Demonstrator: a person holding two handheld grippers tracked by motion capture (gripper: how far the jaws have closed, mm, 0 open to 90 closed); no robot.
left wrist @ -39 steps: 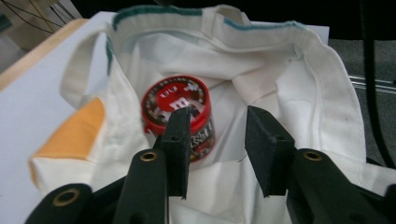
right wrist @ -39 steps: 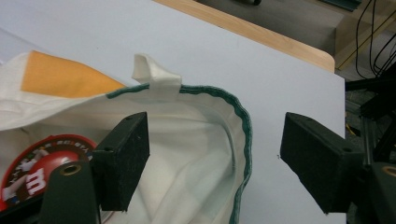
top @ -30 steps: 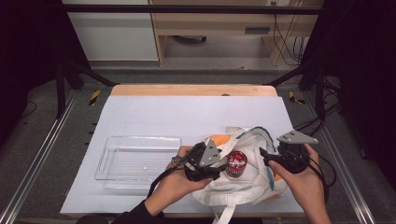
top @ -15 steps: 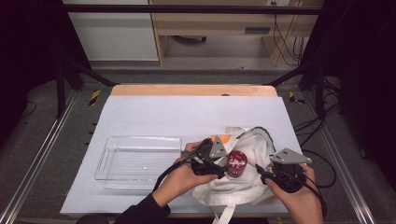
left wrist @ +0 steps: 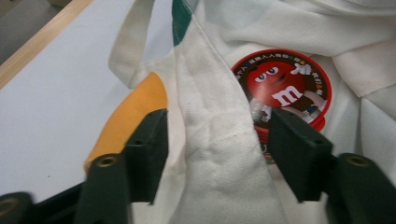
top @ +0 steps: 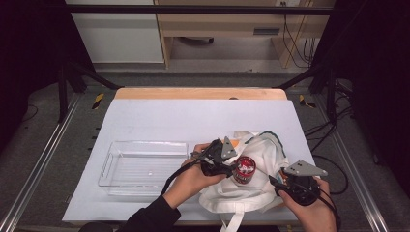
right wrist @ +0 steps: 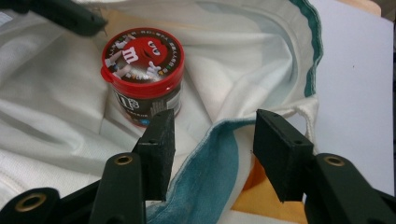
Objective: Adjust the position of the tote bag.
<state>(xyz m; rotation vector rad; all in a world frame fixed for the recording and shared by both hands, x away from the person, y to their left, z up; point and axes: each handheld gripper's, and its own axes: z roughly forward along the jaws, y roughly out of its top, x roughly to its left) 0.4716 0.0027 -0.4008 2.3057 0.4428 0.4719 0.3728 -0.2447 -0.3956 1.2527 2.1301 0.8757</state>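
On the bench, a limp white tote bag lies crumpled with a red-lidded candy tub standing in its open mouth. The left gripper has its fingers spread around a fold of cloth; the right gripper straddles the teal-edged rim, fingers also apart. The cloth looks soft and floppy, so I'd pinch the hem, while the tub seems rigid, light and smooth-sided.

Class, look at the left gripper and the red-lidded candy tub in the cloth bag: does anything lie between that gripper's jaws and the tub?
Yes. In the left gripper view a fold of the cloth bag lies between the open jaws of the left gripper, in front of the candy tub, partly covering its lid's near edge.
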